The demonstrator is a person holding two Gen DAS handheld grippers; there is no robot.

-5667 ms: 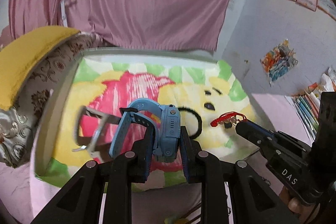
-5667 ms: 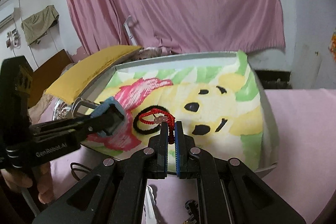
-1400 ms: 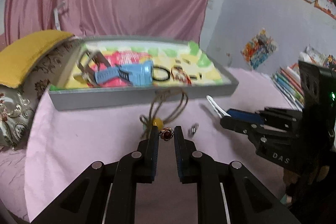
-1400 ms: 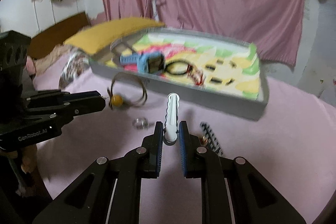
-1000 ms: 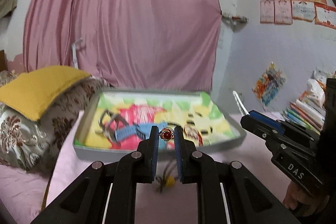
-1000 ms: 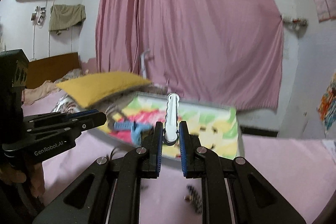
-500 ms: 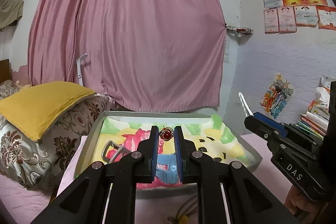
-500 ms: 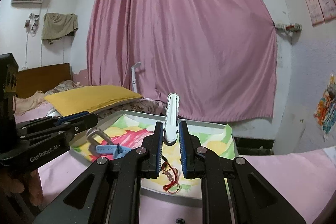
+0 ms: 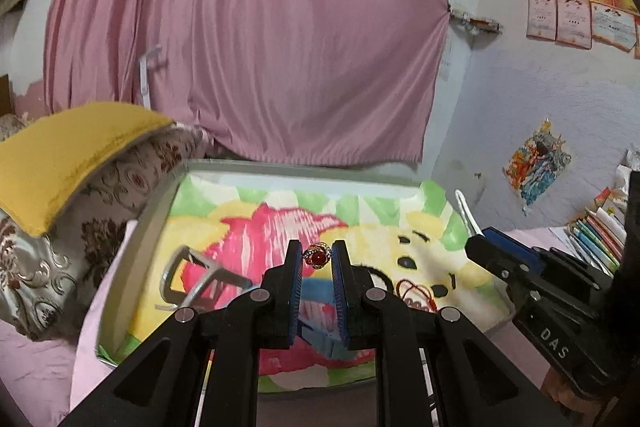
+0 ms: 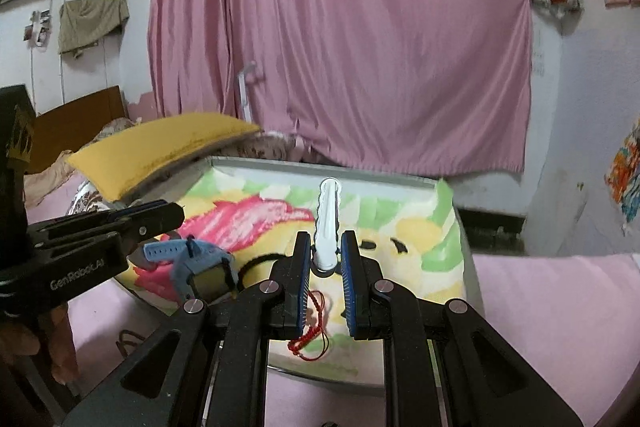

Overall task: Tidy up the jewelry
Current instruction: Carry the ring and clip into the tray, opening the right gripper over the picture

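Left wrist view: your left hand-held gripper (image 9: 316, 259) is nearly closed, its tips pinching a ring (image 9: 317, 258) with a red stone. The ring sits at the very tips, probably so that it can drop cleanly once the jaws part. It hangs at the frame's centre, above the tray (image 9: 132, 247), whose floor carries a bright cartoon print. In the tray lie a watch (image 9: 316, 293), partly hidden behind the fingers, a metal-framed piece (image 9: 200, 281) at centre left, and a red cord (image 9: 416, 293) at centre right.

Right wrist view: your right hand-held gripper (image 10: 327, 259) is likewise almost shut, clamped on the base of a white clip (image 10: 327, 223) that stands upright past the tips. Holding it by one end keeps most of its length free to be laid down. It too is over the tray (image 10: 460, 227), near the far half of the print. The red cord (image 10: 310, 327) shows below the jaws, and the blue watch (image 10: 192, 259) lies at centre left.

Pose: both grippers point forward and somewhat down, side by side, each visible at the edge of the other's frame. Part of a hand (image 10: 24, 339) shows at lower left.

Judged stage: both pieces are carried and await release into the tray.
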